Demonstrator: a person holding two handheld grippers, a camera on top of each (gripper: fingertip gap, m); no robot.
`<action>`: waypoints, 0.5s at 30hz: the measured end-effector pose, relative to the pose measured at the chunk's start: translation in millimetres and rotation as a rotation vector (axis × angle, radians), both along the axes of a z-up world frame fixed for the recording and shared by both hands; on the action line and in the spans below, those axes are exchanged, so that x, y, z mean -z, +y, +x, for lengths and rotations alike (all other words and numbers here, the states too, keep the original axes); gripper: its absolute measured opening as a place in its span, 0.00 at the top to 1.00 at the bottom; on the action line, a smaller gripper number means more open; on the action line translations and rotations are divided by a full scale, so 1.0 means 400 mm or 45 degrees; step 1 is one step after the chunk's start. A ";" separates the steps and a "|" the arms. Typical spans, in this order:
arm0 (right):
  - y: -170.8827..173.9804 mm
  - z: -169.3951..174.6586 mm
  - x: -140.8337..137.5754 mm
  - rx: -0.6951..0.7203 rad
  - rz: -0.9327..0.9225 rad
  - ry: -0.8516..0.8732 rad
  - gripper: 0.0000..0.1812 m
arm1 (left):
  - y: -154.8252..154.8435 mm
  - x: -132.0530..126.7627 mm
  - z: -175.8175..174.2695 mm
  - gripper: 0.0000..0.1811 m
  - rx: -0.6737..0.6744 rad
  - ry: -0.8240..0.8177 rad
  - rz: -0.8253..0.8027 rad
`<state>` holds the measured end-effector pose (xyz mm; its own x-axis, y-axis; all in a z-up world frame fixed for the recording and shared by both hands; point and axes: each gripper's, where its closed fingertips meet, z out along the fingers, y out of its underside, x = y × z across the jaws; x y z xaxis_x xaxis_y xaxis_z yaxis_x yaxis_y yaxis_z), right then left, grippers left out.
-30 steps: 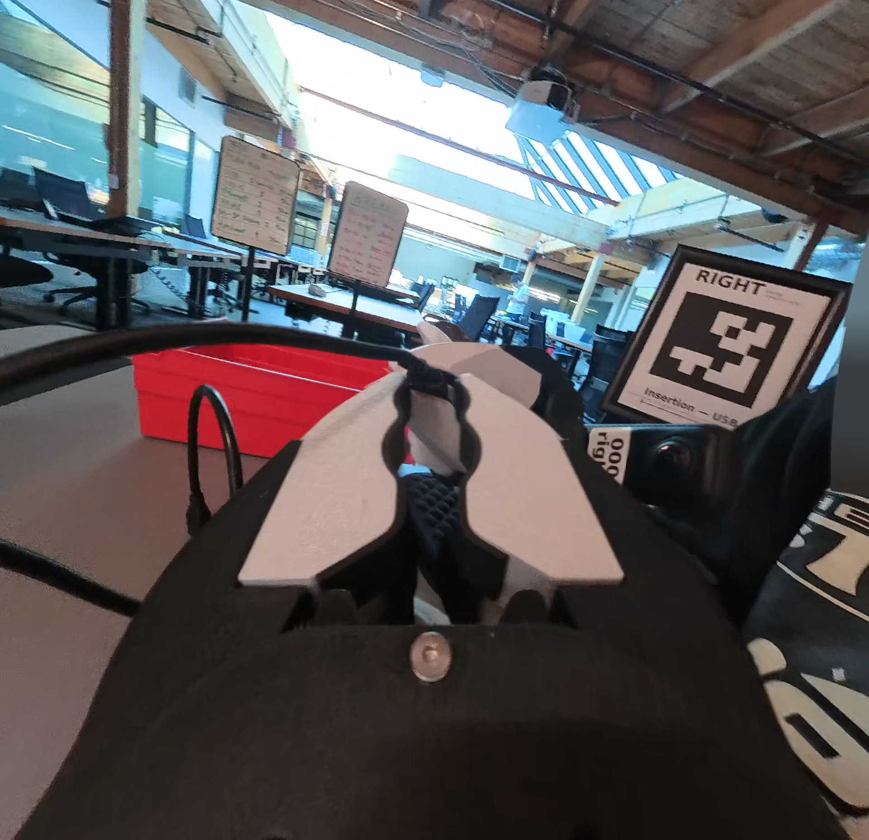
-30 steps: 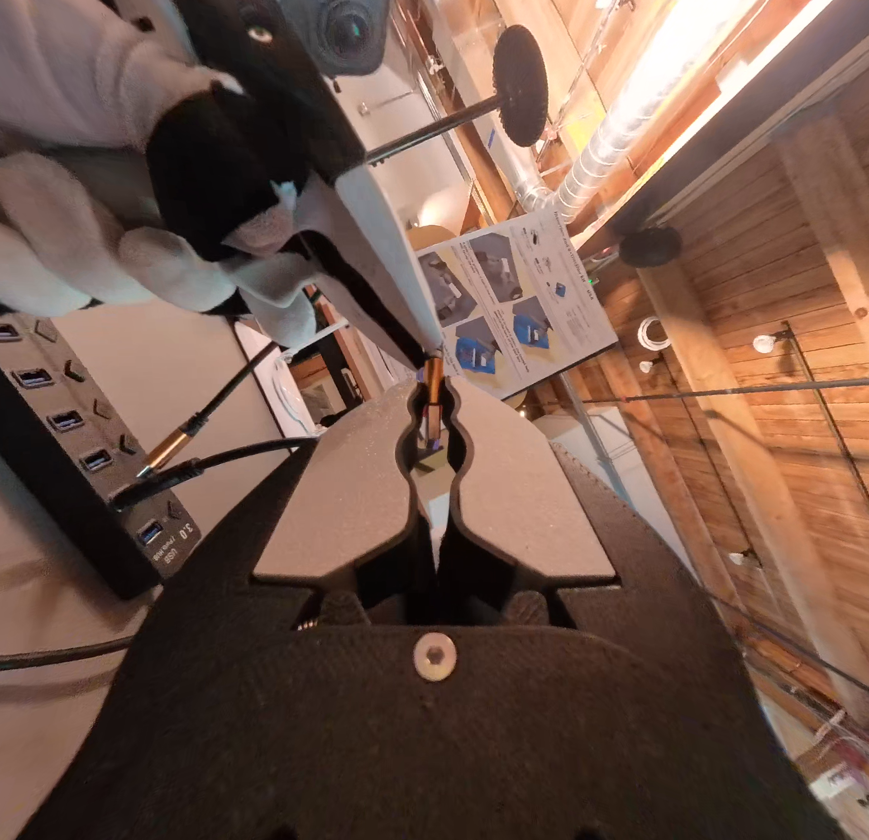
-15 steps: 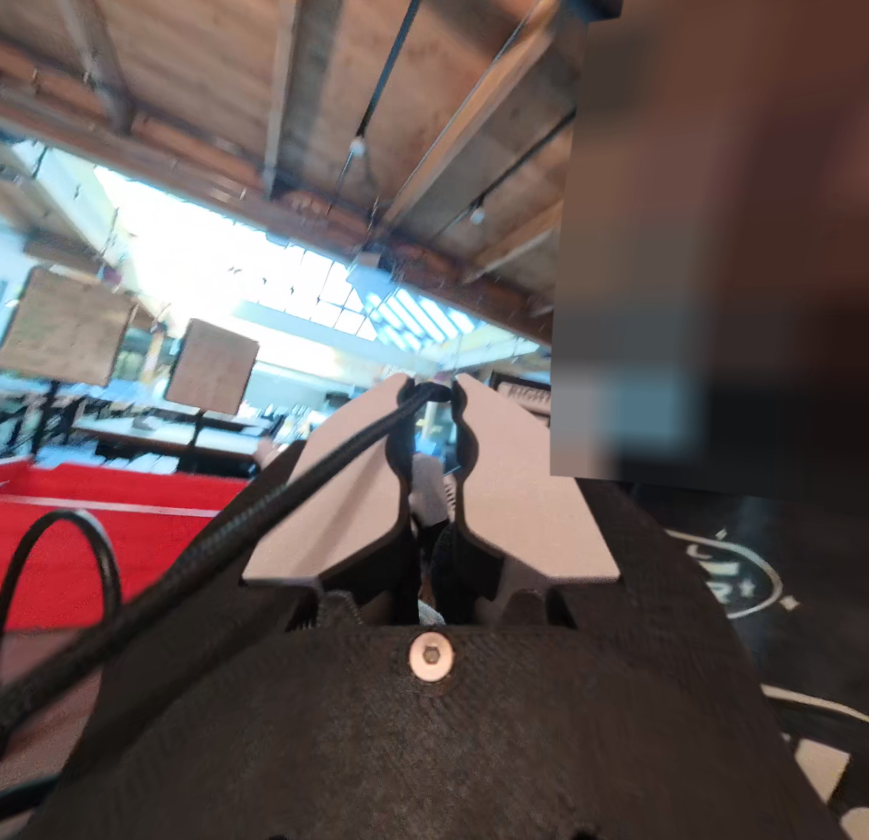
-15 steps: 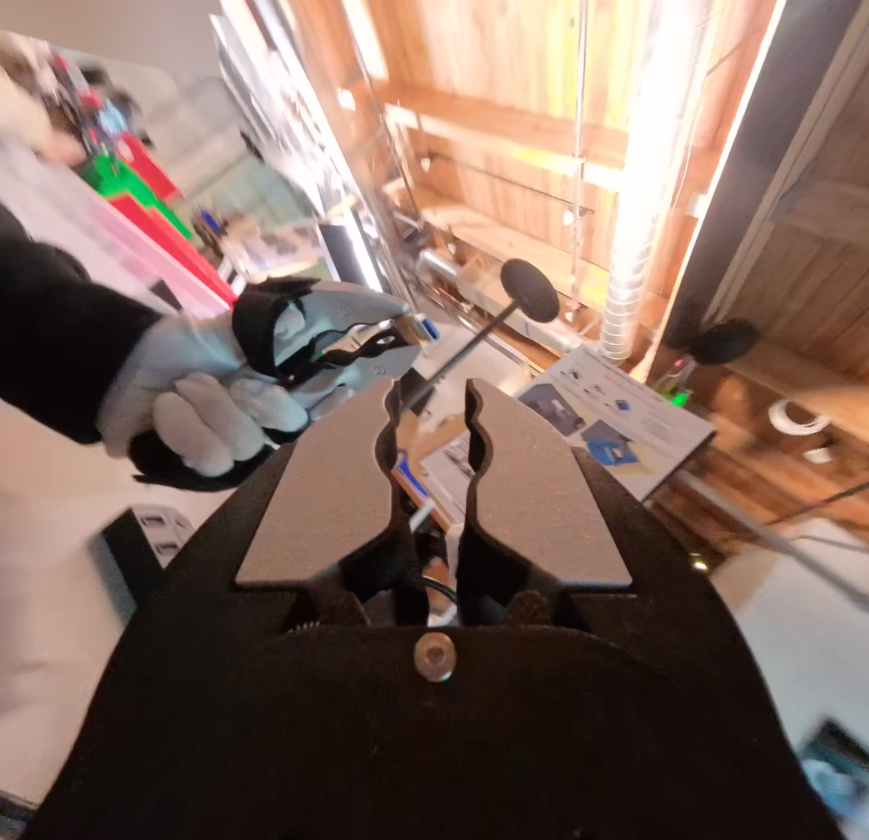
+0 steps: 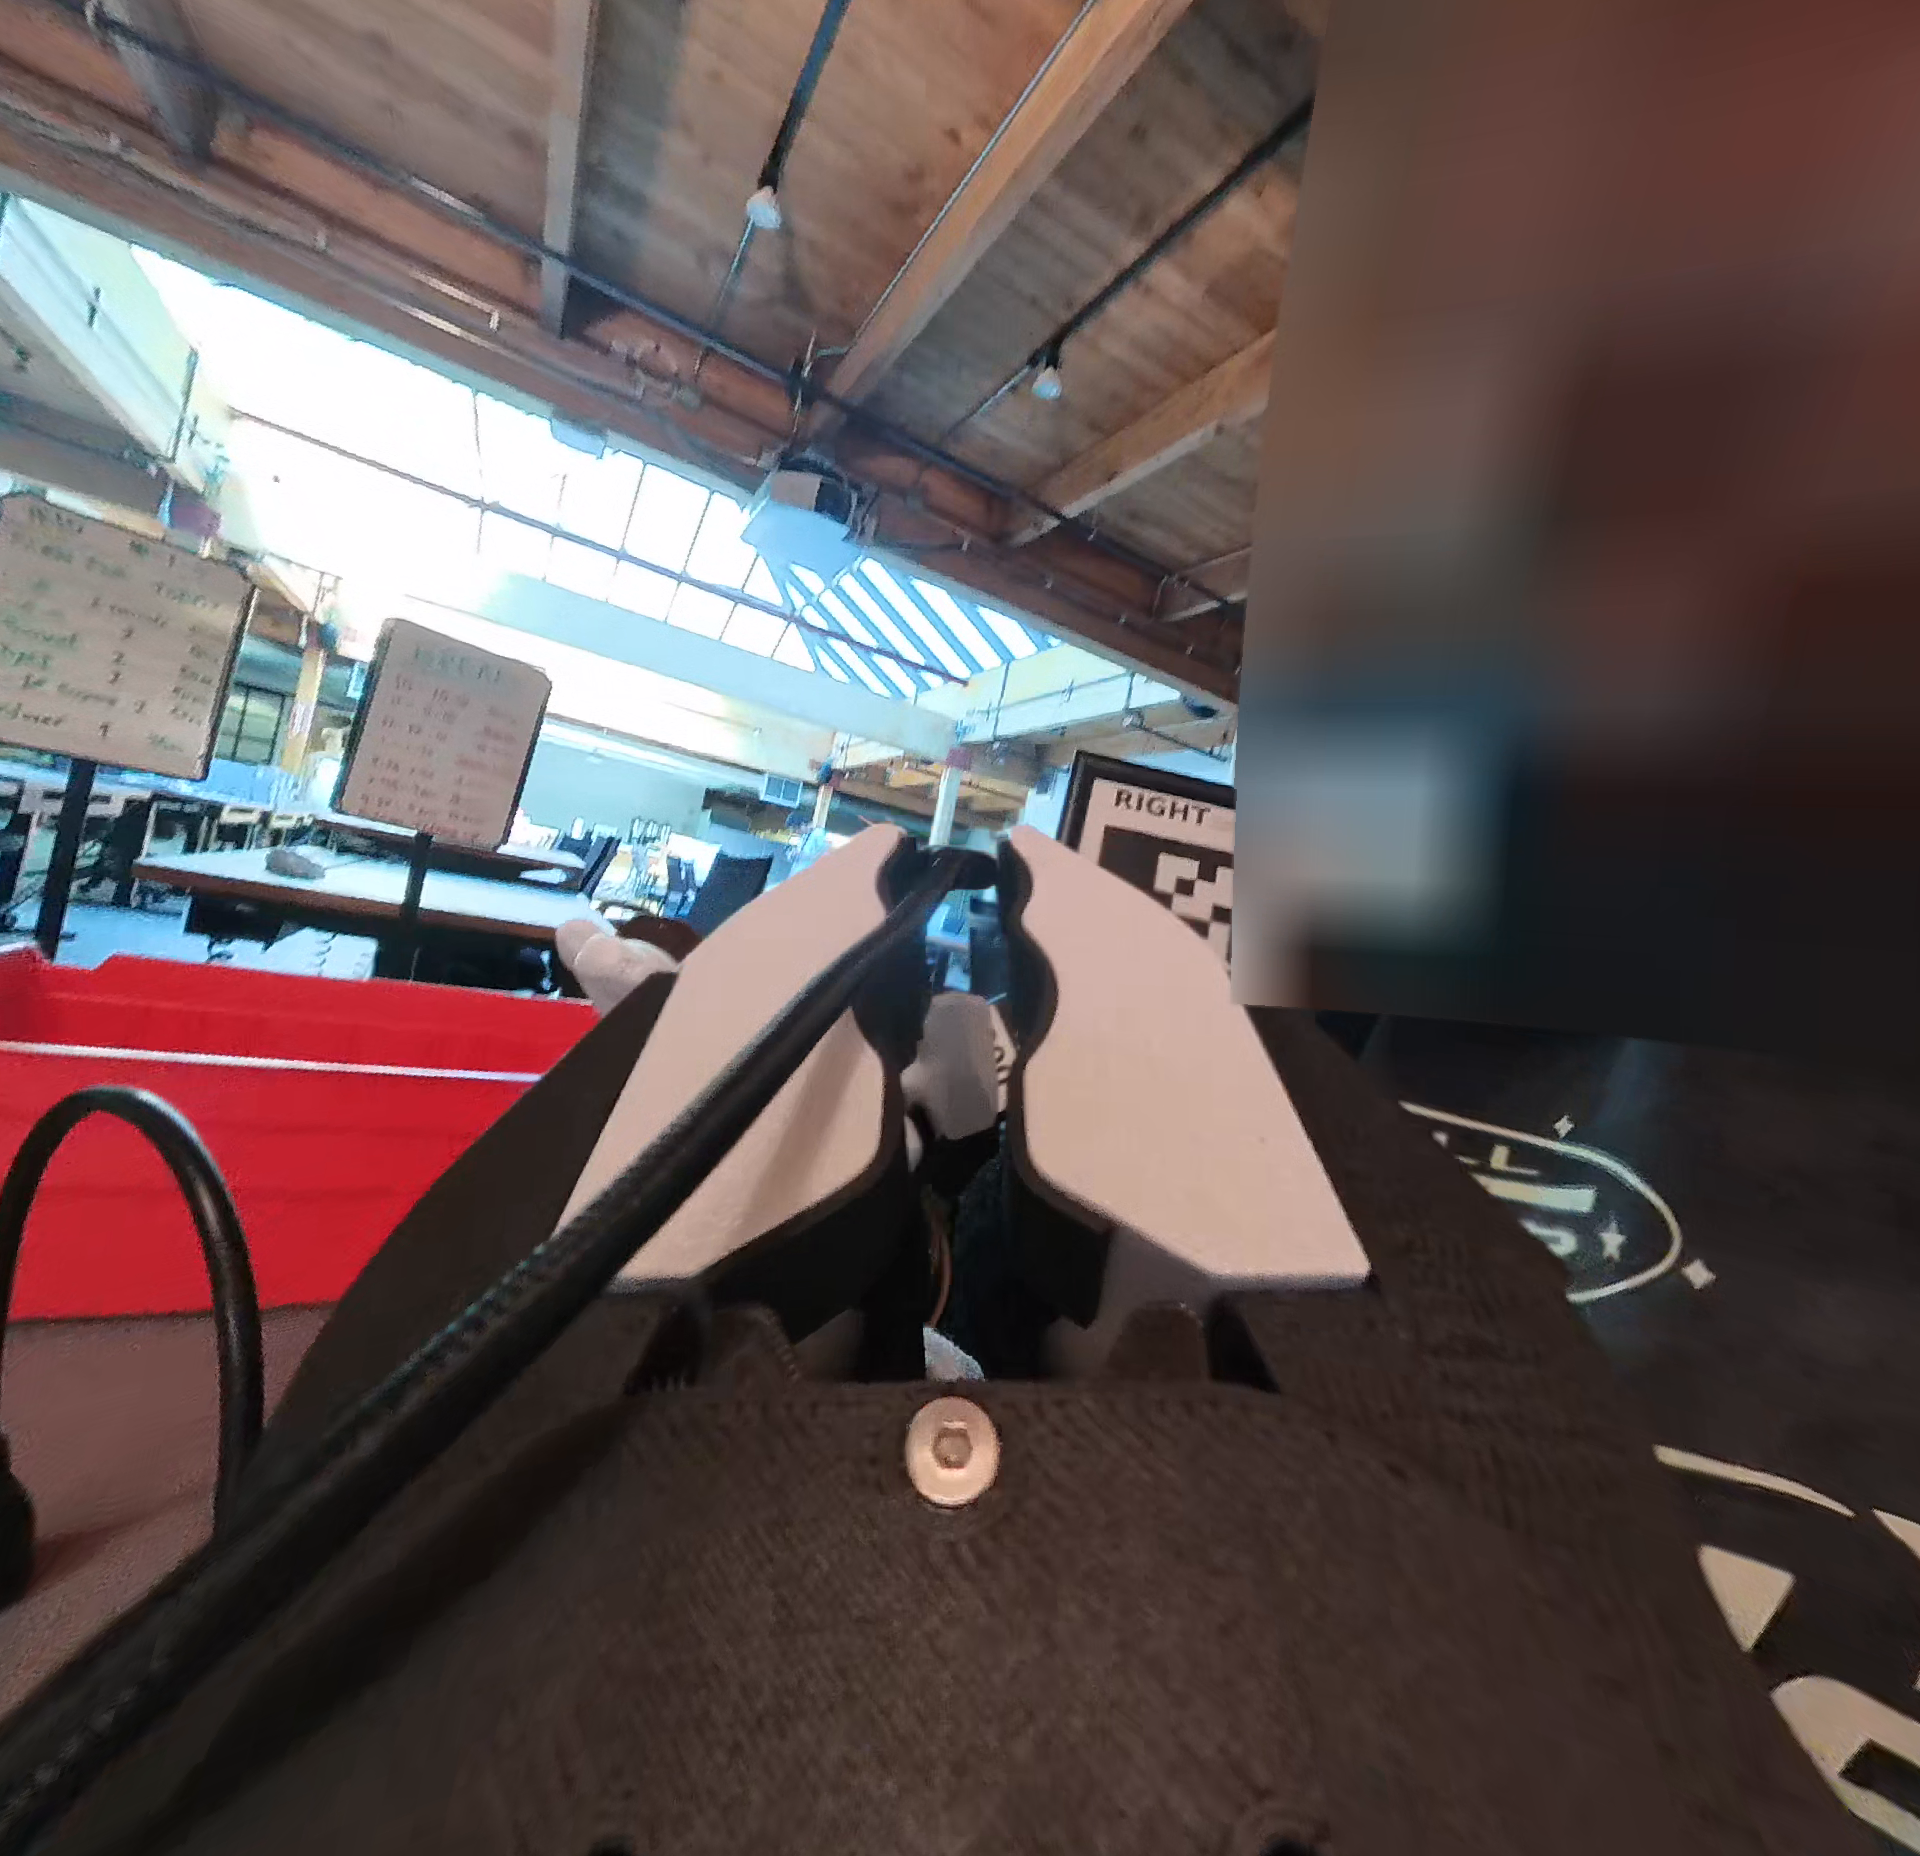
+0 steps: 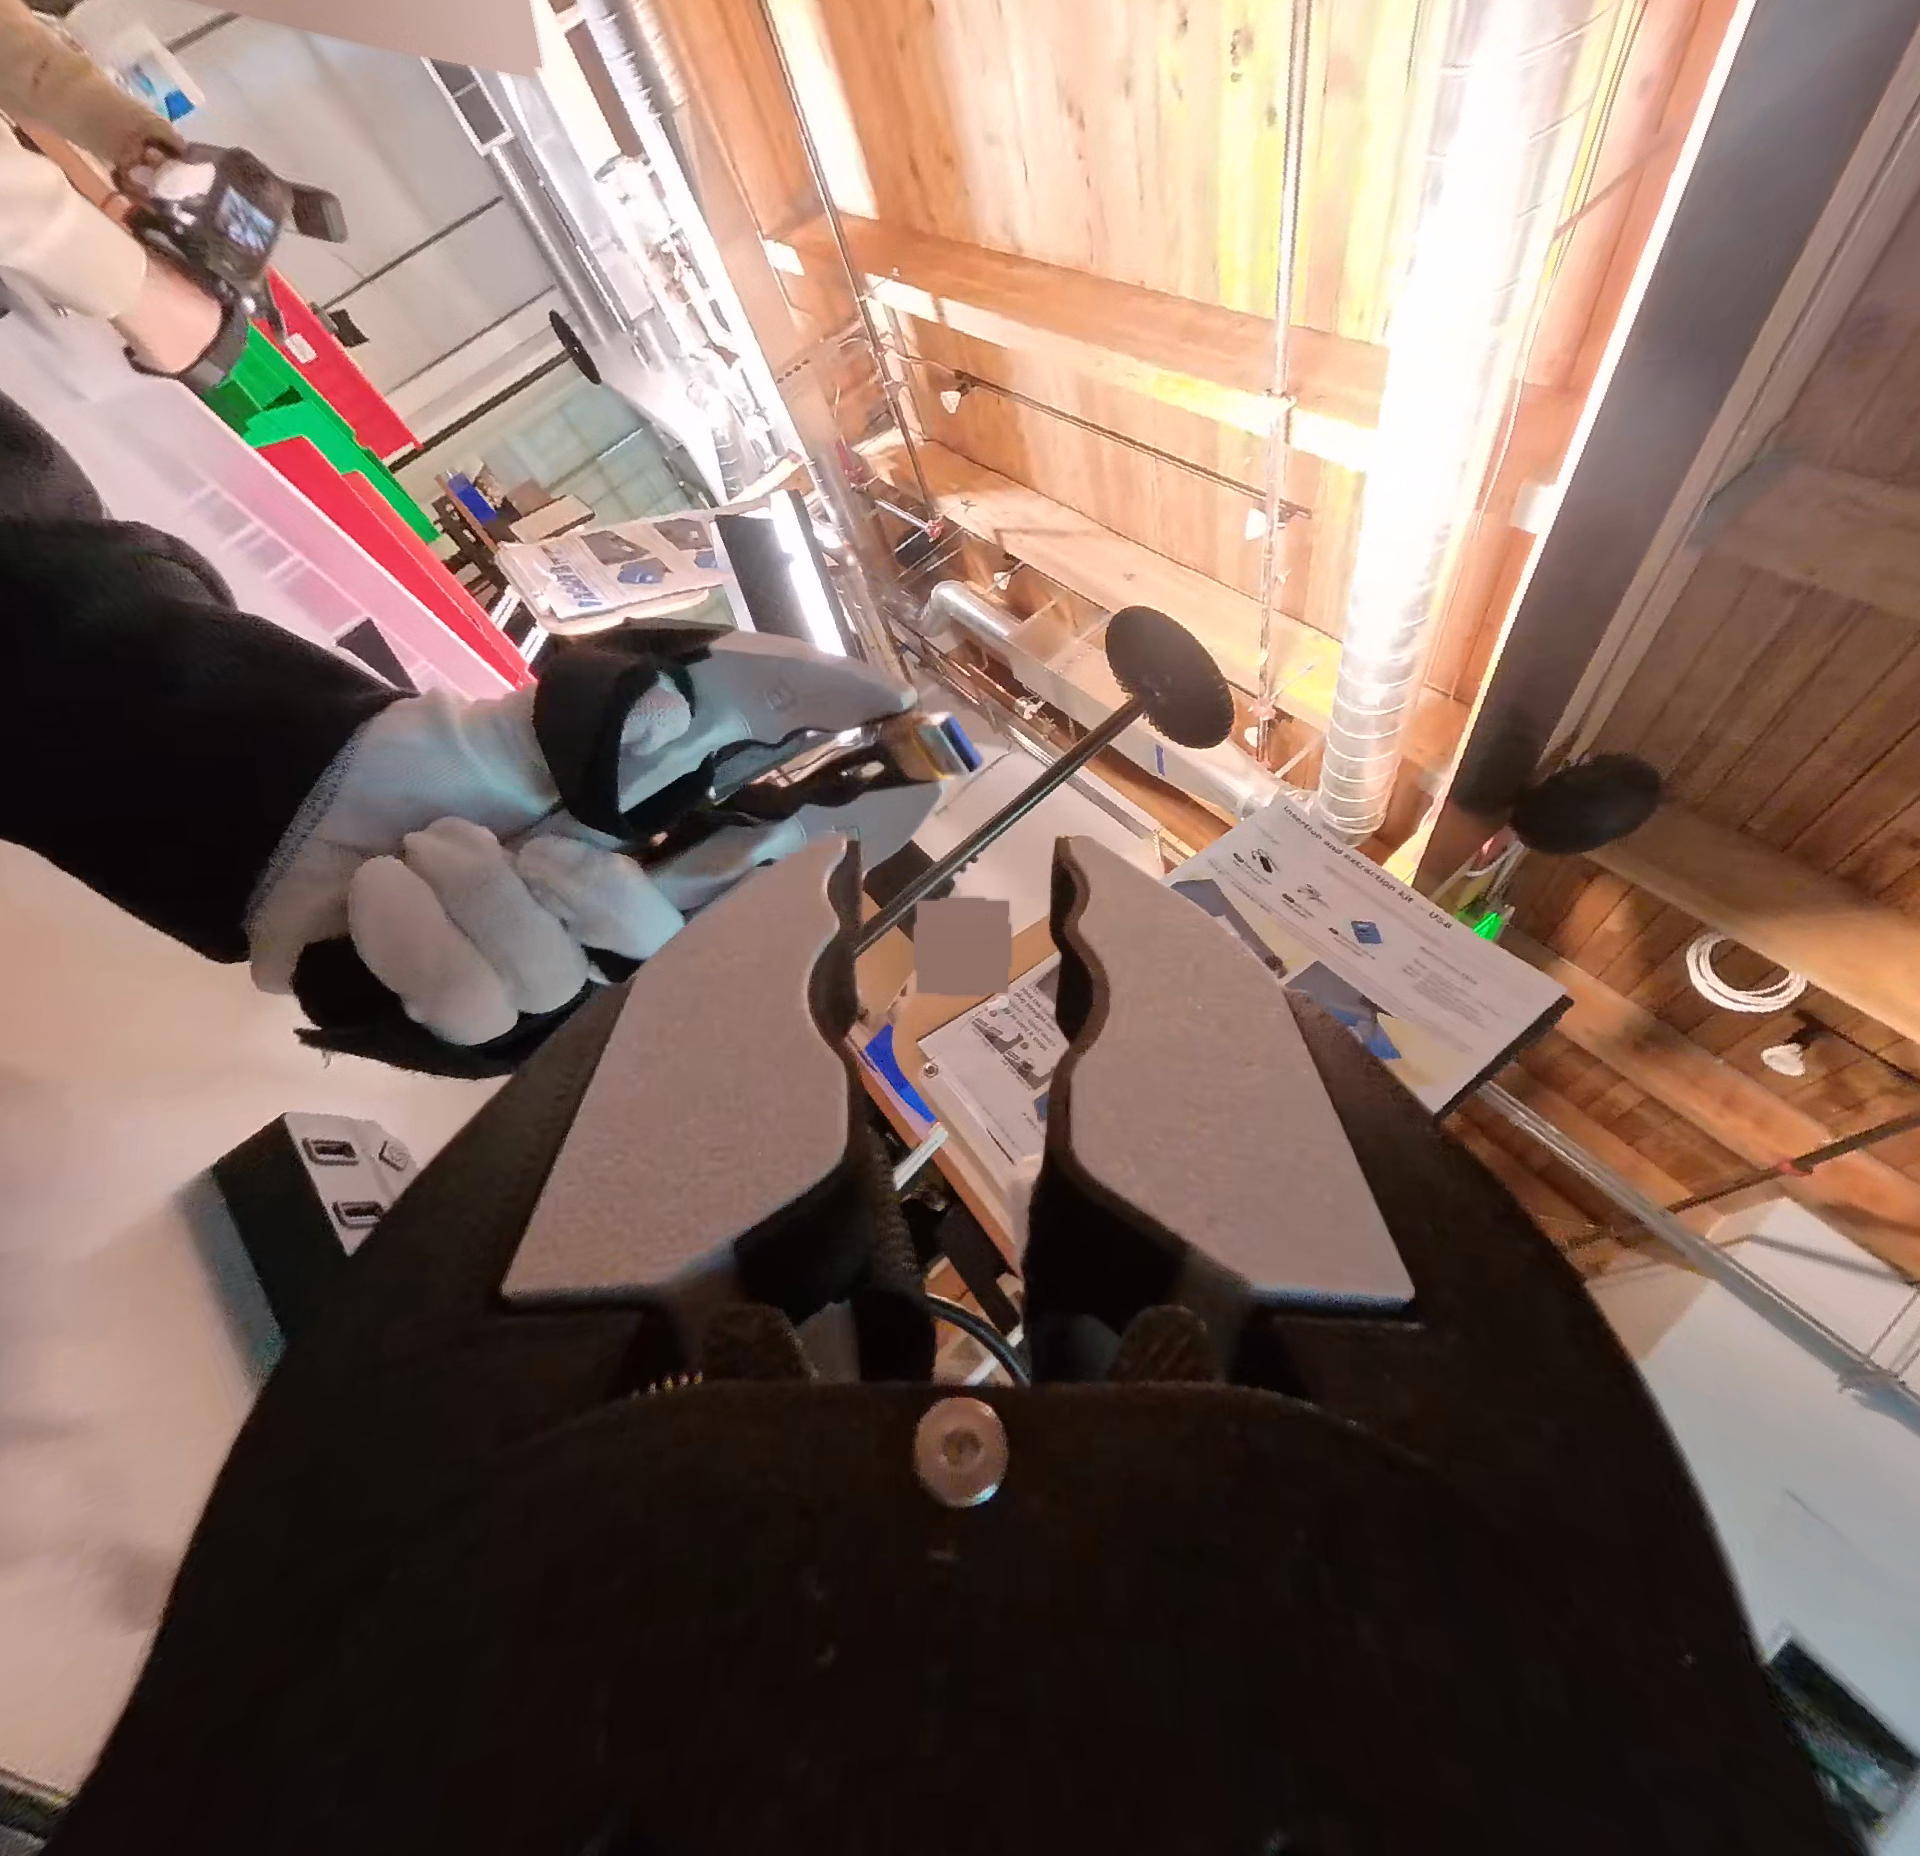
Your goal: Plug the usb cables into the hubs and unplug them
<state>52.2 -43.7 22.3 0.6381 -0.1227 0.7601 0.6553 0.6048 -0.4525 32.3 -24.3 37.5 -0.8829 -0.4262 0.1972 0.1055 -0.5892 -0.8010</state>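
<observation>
Clamping an unplugged usb cable (image 5: 727, 1110) aloft, the left gripper (image 5: 948, 861) had yet to plug it into the hub (image 6: 301, 1183), while the right gripper (image 6: 951, 892) gaped empty.

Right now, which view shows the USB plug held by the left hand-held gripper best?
The right wrist view: the left hand-held gripper appears side-on, with the metal USB plug and its blue insert poking out past the tips. The left wrist view shows only the black cable running up between its own fingers; the plug itself is hidden.
</observation>
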 end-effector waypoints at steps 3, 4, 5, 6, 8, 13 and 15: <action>-0.002 -0.005 0.001 0.027 0.022 -0.051 0.82 | -0.019 0.038 0.030 0.92 -0.038 0.116 0.134; 0.002 -0.008 0.007 0.044 0.014 -0.081 0.83 | -0.027 0.050 0.036 0.92 -0.039 0.142 0.175; 0.009 -0.009 0.015 0.063 -0.003 -0.113 0.86 | -0.036 0.057 0.038 0.92 -0.029 0.159 0.202; 0.015 -0.011 0.026 0.080 -0.029 -0.146 0.92 | -0.043 0.060 0.039 0.92 -0.019 0.167 0.215; 0.016 -0.018 0.033 0.061 -0.060 -0.165 0.95 | -0.045 0.057 0.036 0.92 -0.005 0.164 0.210; 0.000 -0.028 0.001 -0.575 -0.484 0.487 0.96 | -0.062 0.040 0.010 0.79 -0.254 -0.135 0.456; 0.007 -0.012 -0.003 -1.028 -0.821 0.969 0.96 | -0.067 0.036 0.005 0.73 -0.437 -0.282 0.607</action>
<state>47.4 -40.9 23.4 0.6566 0.7526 -0.0501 -0.3446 0.2401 -0.9075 34.4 -51.2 23.2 -0.6783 -0.6886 -0.2564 0.4187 -0.0755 -0.9050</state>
